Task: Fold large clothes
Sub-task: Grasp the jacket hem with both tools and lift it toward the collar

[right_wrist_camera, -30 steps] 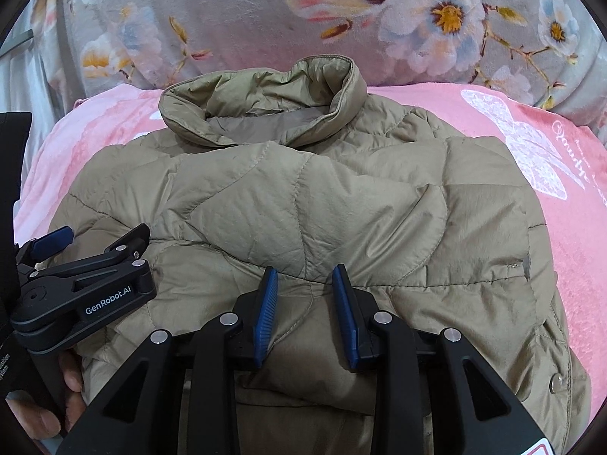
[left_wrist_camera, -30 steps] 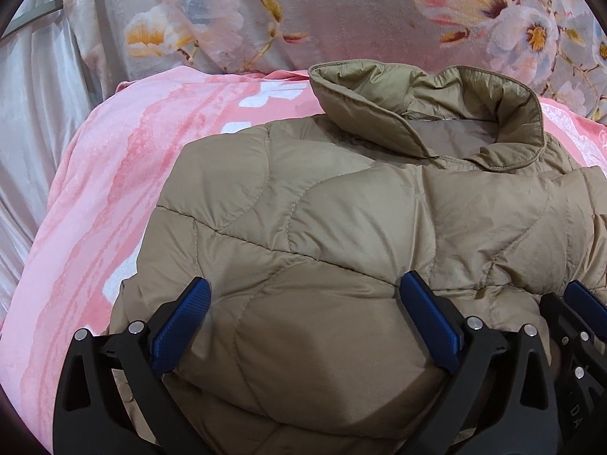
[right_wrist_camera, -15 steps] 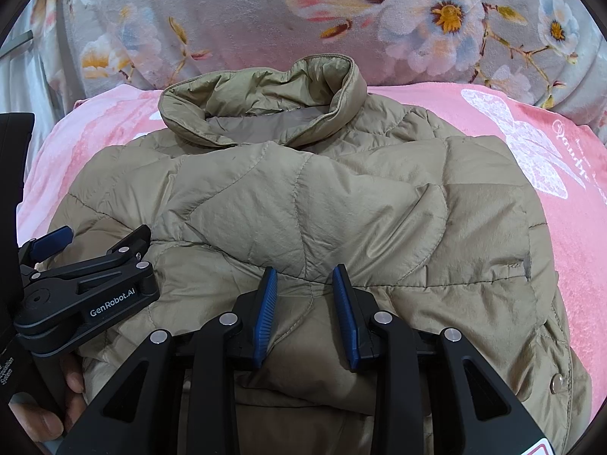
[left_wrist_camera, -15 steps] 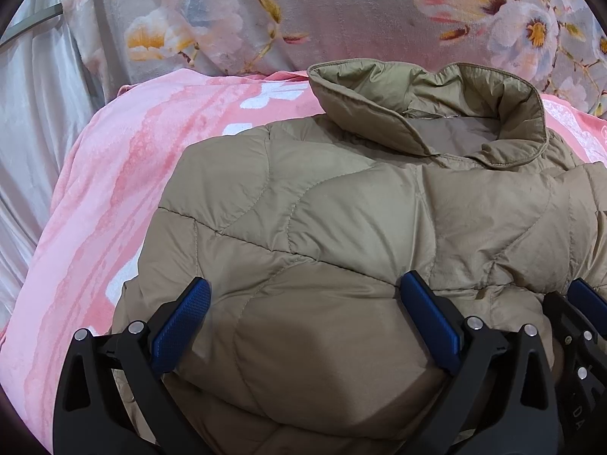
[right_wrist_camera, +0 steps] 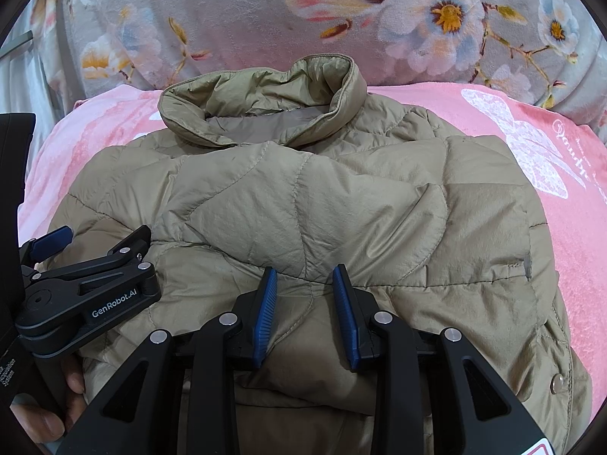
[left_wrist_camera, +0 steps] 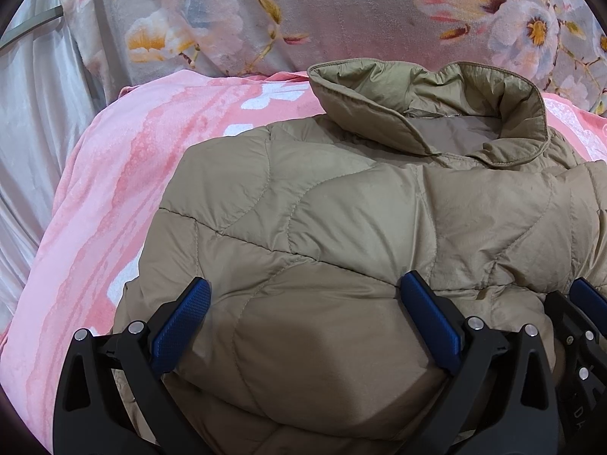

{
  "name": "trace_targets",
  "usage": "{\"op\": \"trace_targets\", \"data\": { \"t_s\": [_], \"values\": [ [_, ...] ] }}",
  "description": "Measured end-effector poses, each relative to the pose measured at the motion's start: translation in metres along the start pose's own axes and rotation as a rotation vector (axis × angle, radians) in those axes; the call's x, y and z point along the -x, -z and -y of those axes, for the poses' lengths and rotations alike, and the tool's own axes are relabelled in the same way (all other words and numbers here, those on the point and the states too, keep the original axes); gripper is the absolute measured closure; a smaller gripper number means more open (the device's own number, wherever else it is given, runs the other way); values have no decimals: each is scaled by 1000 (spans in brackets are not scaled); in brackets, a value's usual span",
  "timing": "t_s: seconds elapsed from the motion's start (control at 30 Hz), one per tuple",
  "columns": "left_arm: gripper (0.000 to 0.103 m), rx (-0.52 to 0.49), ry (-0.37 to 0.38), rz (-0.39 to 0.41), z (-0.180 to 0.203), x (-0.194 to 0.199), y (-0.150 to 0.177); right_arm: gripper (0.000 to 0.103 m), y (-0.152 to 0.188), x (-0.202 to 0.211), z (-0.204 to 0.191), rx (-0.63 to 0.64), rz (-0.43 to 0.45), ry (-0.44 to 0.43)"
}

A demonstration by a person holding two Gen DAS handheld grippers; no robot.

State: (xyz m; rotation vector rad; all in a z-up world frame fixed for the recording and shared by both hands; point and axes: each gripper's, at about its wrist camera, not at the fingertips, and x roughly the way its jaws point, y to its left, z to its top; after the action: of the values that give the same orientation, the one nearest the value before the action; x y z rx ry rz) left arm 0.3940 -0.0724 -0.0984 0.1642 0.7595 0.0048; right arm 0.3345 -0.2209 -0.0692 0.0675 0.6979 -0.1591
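Jacket (right_wrist_camera: 341, 208), quilted, khaki, lies folded on a pink blanket (left_wrist_camera: 114, 197) spread over the bed. Collar (right_wrist_camera: 265, 113) stands up at the far end, toward a grey floral cover (right_wrist_camera: 246, 19) behind the blanket. One snap button (right_wrist_camera: 557, 381) shows on the near right edge of the jacket.

Left gripper (left_wrist_camera: 305, 311) sits at the near left edge of the jacket. Its jaws are spread wide, with a thick padded fold bulging between the blue pads (left_wrist_camera: 182, 326); whether the pads press into the fabric cannot be told from either view.

Right gripper (right_wrist_camera: 307, 295) sits at the near middle of the jacket, just beside the left gripper. Its jaws stand close together and pinch a narrow ridge of fabric between the pads.

Hand (right_wrist_camera: 57, 405) of the person grips the left gripper's handle at the lower left of the right wrist view.
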Motion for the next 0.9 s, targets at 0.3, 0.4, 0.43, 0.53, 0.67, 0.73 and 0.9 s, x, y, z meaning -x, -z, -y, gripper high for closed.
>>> {"op": "trace_targets", "data": {
  "t_s": [0.3,0.4,0.43,0.53,0.67,0.73,0.9],
  "values": [
    [5,47,122,3,-17,6,-3,57,-4,11,15,-59,12,-103],
    [5,113,314,9,-41,22,-19,51,-20,30,30,-98,45,-113],
    [5,154,352,17,-50,26,-31,51,-31,33,35,-117,51,-120],
    [5,238,395,-20,-56,17,-70,51,-66,28,54,-227,58,-186],
    [5,296,426,-125,-39,-21,-112,52,-100,-4,63,-311,33,-198],
    [5,282,406,-136,-31,-34,-124,62,-110,-25,63,-344,1,-203],
    [46,261,332,-236,-18,-70,-124,96,-110,-61,55,-334,-68,-182]
  ]
}}
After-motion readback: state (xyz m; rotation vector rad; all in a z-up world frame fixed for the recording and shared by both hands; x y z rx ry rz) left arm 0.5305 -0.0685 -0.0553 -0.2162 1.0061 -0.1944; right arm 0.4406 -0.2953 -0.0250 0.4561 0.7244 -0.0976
